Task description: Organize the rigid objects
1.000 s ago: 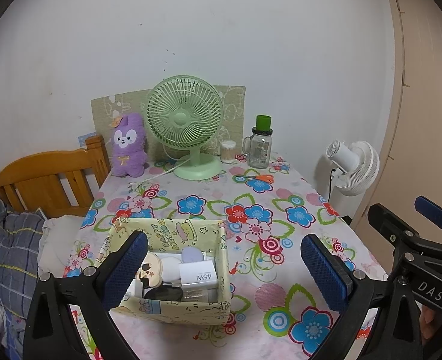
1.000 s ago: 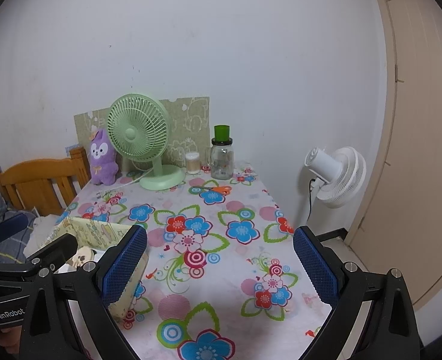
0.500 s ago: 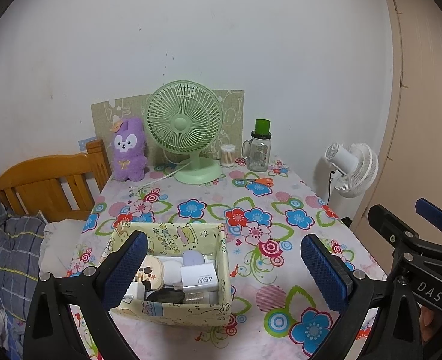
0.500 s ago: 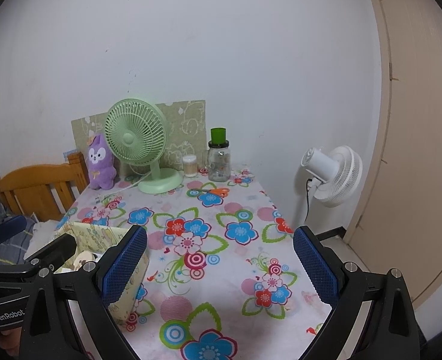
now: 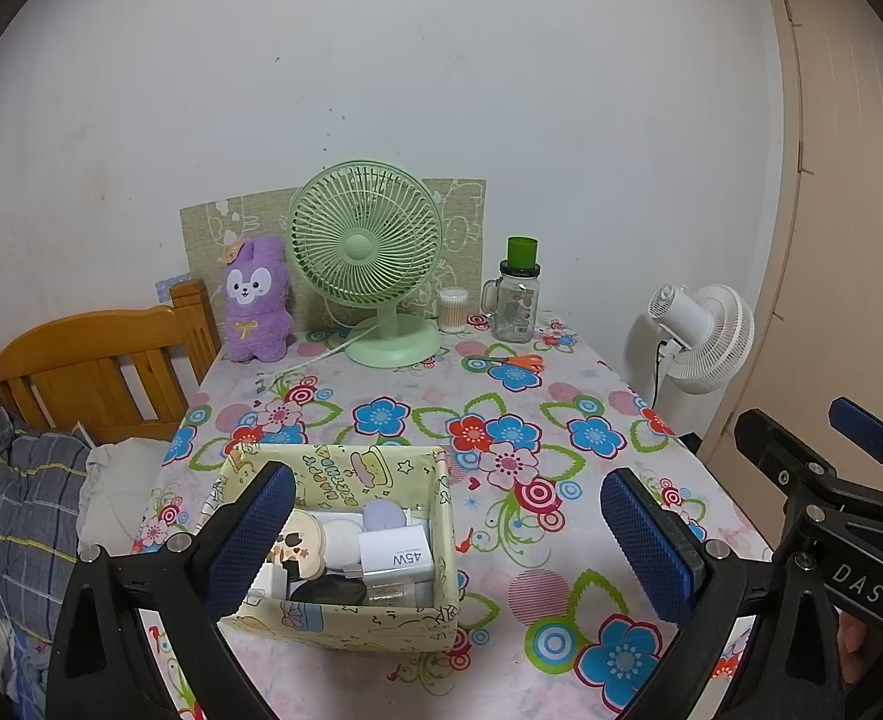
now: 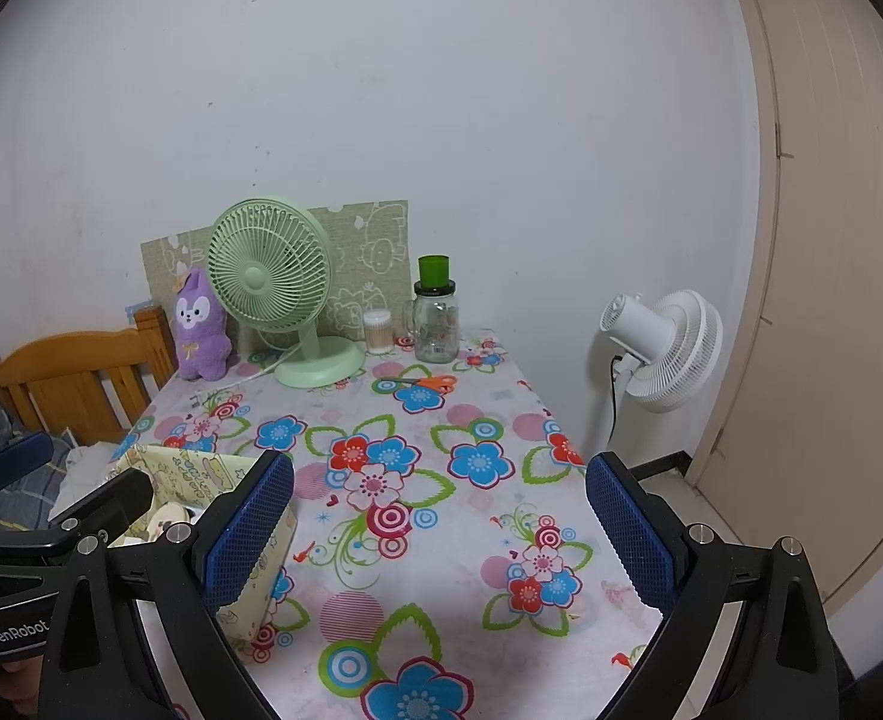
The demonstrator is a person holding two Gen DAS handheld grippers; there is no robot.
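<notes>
Two grippers hang above the near edge of the flower-printed tabletop (image 5: 561,594), both spread wide with nothing between their blue pads. The left gripper (image 5: 447,543) hovers over the pale yellow cartoon-printed fabric box (image 5: 345,621), its left pad just over the box's near-left corner; the right gripper (image 6: 438,531) sits to the right of the box, over bare cloth.

Inside the box lie the small rigid things: a white rectangular charger marked 45W (image 5: 395,552), a round cream compact with a cartoon face (image 5: 297,543), a lilac rounded piece (image 5: 384,515) and a dark flat object (image 5: 327,591), packed close together. What lies underneath them cannot be told.

Beyond the box, well apart from it, orange-handled scissors (image 5: 516,361) lie flat on the cloth. Behind them along the wall stand a clear glass jar with a green cap (image 5: 516,303), a small tub of cotton swabs (image 5: 453,310), a mint-green desk fan (image 5: 369,258) and a purple plush rabbit (image 5: 257,300).

Judging by this, the sorting is either at its start or nearly done; neither gripper has committed to anything. If the scissors are the remaining loose rigid item, the next move calls for a long forward reach with the right gripper, lowered flat and closed across the handles, then a carry back to the box.
</notes>
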